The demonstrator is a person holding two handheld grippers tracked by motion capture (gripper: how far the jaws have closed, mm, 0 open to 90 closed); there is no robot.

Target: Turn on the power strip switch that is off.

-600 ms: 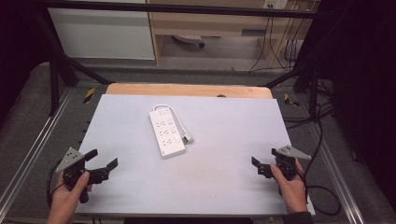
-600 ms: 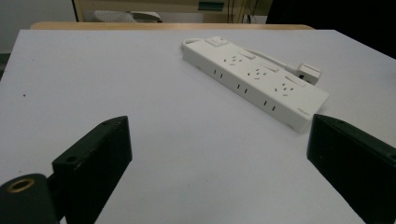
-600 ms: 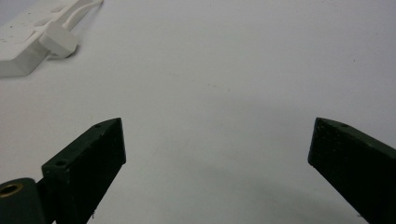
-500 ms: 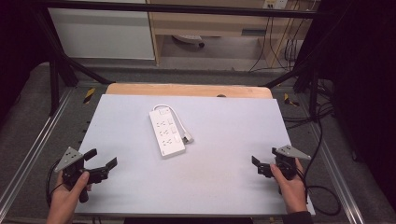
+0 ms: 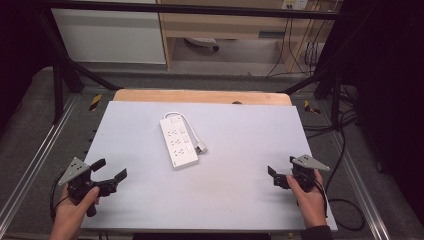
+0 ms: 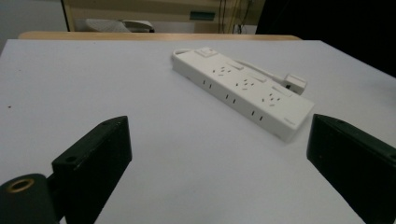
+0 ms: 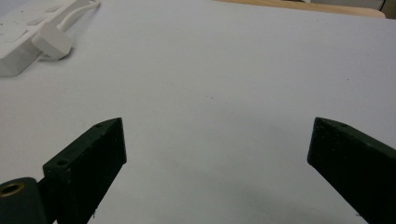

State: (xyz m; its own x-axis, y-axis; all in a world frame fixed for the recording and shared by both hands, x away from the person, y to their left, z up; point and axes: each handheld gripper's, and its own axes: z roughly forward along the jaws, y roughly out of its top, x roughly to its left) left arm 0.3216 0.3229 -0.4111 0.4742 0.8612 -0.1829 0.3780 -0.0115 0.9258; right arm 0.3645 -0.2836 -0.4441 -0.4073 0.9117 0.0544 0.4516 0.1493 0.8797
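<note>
A white power strip (image 5: 178, 141) is lying flat on the pale grey worktop (image 5: 240, 200), a little left of its middle and toward the far edge. Its cord is looping round the far end and running back along its right side, with the white plug (image 5: 201, 148) resting just beside the strip's near right corner.

The left claw (image 5: 111, 174) is hovering well short of the strip, down toward the near left corner of the worktop, held in the person's left hand (image 5: 75, 207). Its jaws are standing wide apart with nothing between them, and in the left gripper view they are framing the strip (image 6: 243, 88) from a distance.

The right claw (image 5: 274, 176) is sitting well to the right of the strip and nearer the person, gripped by the right hand (image 5: 308, 196). Its jaws are also gaping wide and holding nothing; in the right gripper view the plug (image 7: 50, 43) is lying far off beyond them.
</note>
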